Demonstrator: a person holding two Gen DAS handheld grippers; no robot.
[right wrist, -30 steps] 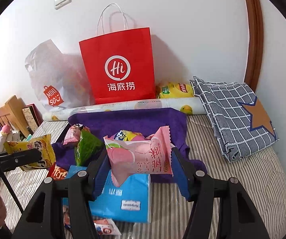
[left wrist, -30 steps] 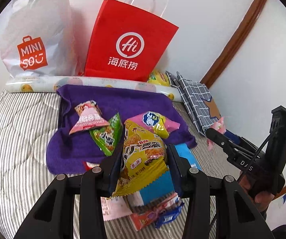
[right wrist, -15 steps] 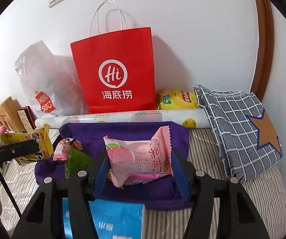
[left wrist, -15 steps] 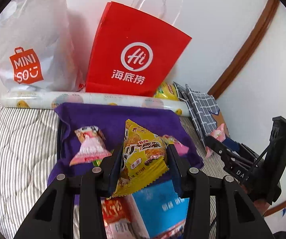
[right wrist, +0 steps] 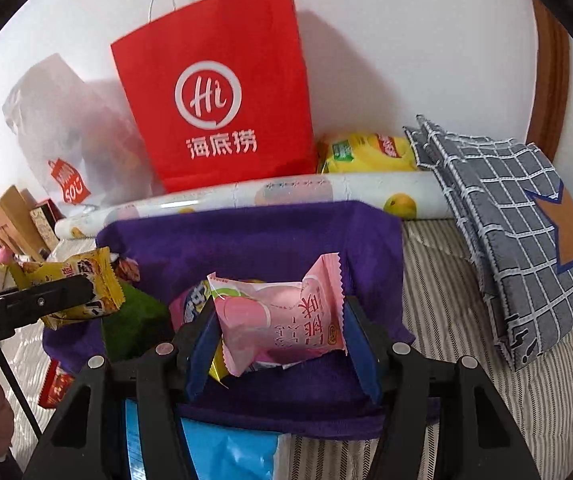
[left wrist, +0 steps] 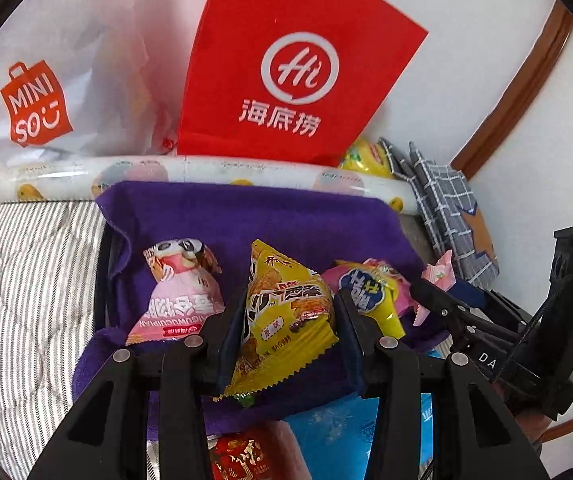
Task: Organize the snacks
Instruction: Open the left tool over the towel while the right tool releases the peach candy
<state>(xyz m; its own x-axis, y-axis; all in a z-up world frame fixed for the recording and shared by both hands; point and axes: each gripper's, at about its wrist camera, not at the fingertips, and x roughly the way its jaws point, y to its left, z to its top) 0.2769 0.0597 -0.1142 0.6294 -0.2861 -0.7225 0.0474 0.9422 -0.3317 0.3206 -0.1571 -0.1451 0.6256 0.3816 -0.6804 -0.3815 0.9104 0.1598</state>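
My left gripper [left wrist: 290, 308] is shut on a yellow snack packet [left wrist: 286, 332] and holds it over the purple towel [left wrist: 246, 220]. On that towel lie a pink panda packet [left wrist: 178, 292] and a pink-and-yellow packet [left wrist: 370, 288]. My right gripper [right wrist: 280, 320] is shut on a pink peach packet [right wrist: 282, 320], also above the purple towel [right wrist: 254, 240]. A green packet [right wrist: 134, 316] lies on the towel's left part. The left gripper [right wrist: 66, 292] with its yellow packet [right wrist: 74, 272] shows at the left of the right wrist view.
A red paper bag [left wrist: 298, 72] and a white plastic bag [left wrist: 46, 72] stand against the wall behind a patterned roll [left wrist: 206, 170]. A grey checked cloth [right wrist: 518, 216] and a yellow bag [right wrist: 366, 152] lie at the right. Blue [right wrist: 226, 452] and red [left wrist: 238, 456] packets lie on the striped bedcover.
Both grippers have moved forward and down over the purple towel, each still holding its packet. The bags at the wall loom larger.
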